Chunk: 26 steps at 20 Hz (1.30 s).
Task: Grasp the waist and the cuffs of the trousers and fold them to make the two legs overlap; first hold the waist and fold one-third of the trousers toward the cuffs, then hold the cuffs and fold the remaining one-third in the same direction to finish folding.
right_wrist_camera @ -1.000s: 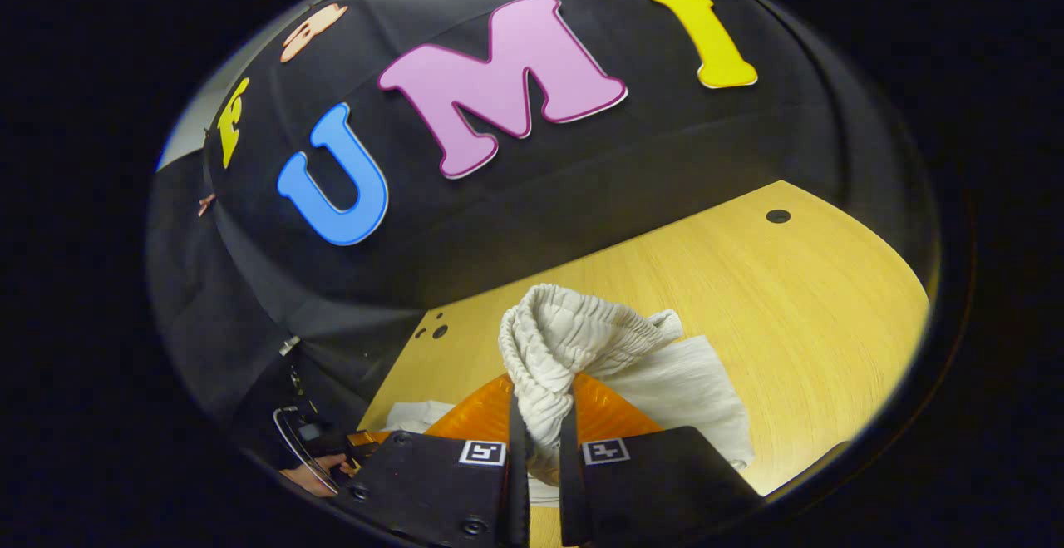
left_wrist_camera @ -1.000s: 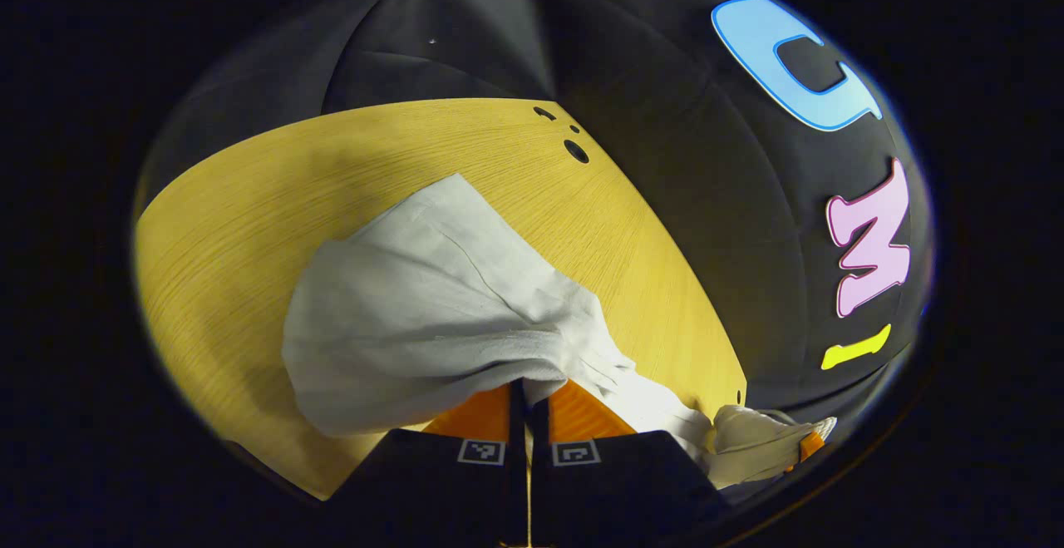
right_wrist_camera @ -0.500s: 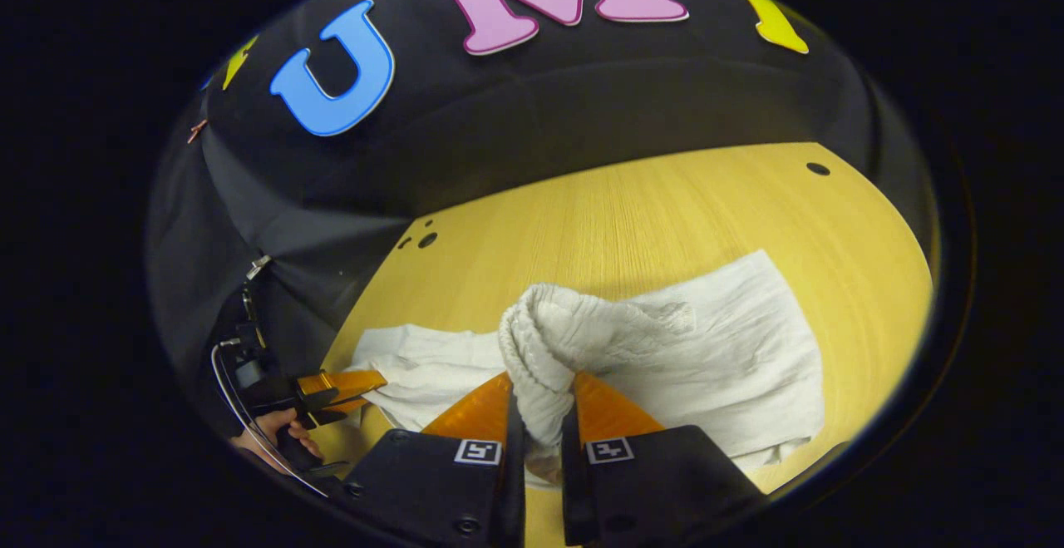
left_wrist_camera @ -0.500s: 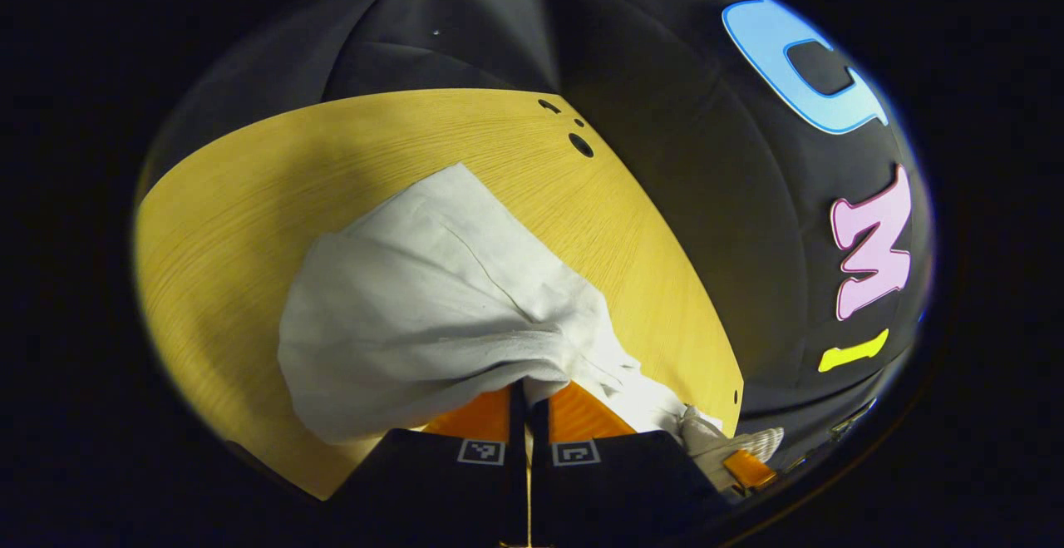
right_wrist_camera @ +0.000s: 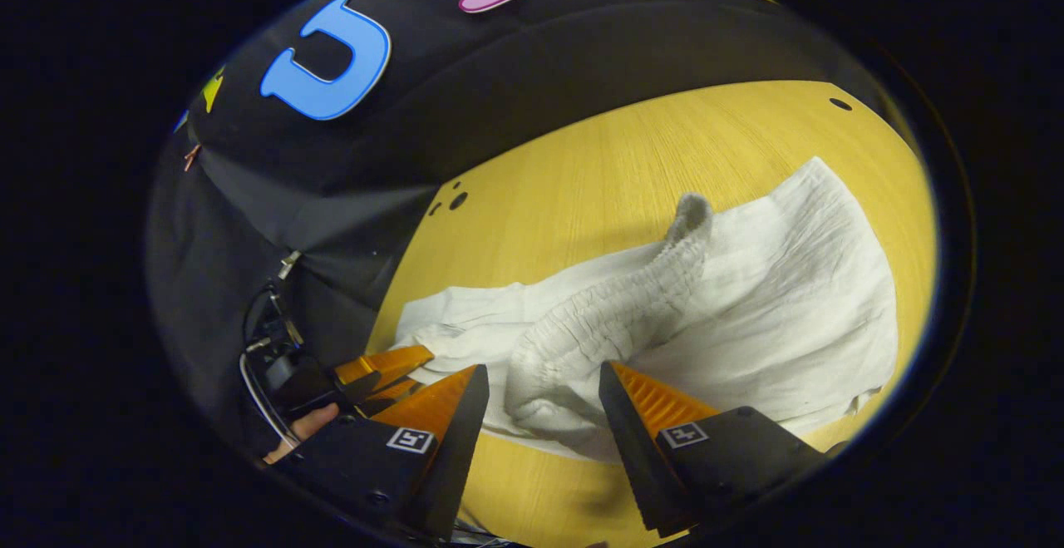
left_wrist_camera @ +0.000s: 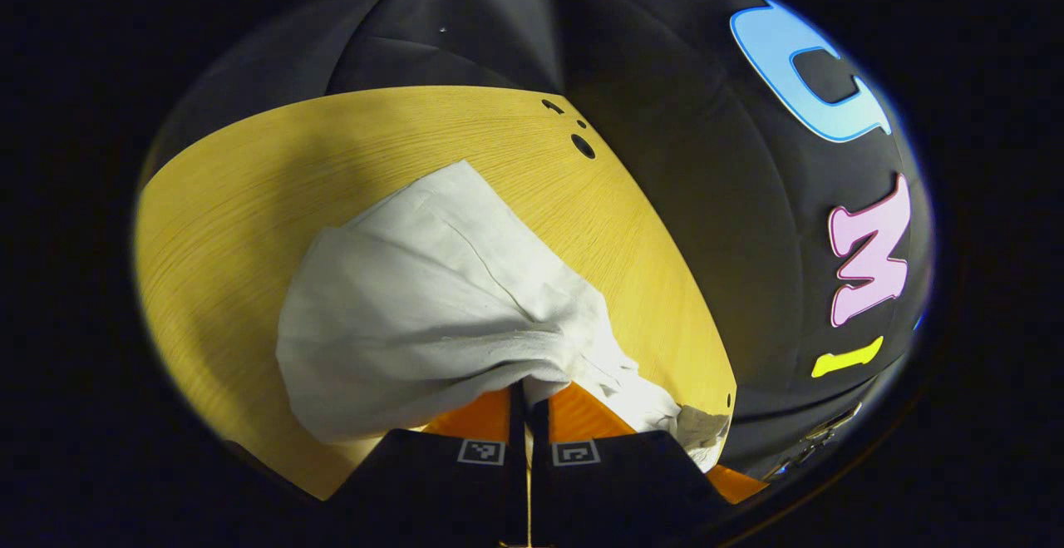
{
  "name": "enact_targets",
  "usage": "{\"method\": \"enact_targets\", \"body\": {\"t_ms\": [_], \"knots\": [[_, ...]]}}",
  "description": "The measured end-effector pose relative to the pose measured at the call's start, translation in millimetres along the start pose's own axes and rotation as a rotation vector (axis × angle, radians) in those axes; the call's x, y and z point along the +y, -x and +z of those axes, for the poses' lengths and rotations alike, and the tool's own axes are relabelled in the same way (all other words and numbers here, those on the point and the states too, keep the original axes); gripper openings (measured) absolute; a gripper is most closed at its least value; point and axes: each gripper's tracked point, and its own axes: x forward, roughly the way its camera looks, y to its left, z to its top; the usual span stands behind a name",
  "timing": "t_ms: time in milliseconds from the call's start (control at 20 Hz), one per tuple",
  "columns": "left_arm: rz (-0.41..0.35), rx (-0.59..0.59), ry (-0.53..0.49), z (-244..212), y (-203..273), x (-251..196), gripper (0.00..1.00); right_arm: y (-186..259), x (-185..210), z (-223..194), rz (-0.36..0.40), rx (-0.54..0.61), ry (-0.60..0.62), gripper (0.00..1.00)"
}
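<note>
White trousers [right_wrist_camera: 748,298] lie on the wooden table [right_wrist_camera: 598,174], with the elastic waistband [right_wrist_camera: 615,315] bunched on top of the fabric. The right gripper [right_wrist_camera: 540,402] has its fingers spread wide, one on each side of the waistband end; contact cannot be confirmed. In the left gripper view, the left gripper [left_wrist_camera: 528,394] has its fingers pressed together, pinching a fold of the trousers [left_wrist_camera: 432,307] near the table edge [left_wrist_camera: 690,315]. In the right gripper view, the left gripper [right_wrist_camera: 382,369] appears beside the cloth, held by a hand [right_wrist_camera: 303,427].
</note>
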Motion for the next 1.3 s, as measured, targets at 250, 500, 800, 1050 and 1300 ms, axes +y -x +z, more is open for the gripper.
{"method": "enact_targets", "body": {"t_ms": [250,500,800,1050,1300], "knots": [[-0.047,-0.042,0.031,9,11,-16,0.06,62,-21,25,0.001,-0.105,-0.02,0.83],[-0.038,-0.087,-0.033,17,26,-40,0.06,135,-88,40,-0.12,-0.197,-0.056,0.83],[-0.069,-0.136,-0.242,14,45,-112,0.06,210,-168,44,-0.255,-0.281,-0.112,0.83],[-0.135,-0.118,-0.411,-19,51,-185,0.06,247,-214,38,-0.331,-0.32,-0.175,0.83],[-0.184,-0.059,-0.559,-74,45,-233,0.06,271,-249,35,-0.393,-0.339,-0.201,0.83]]}}
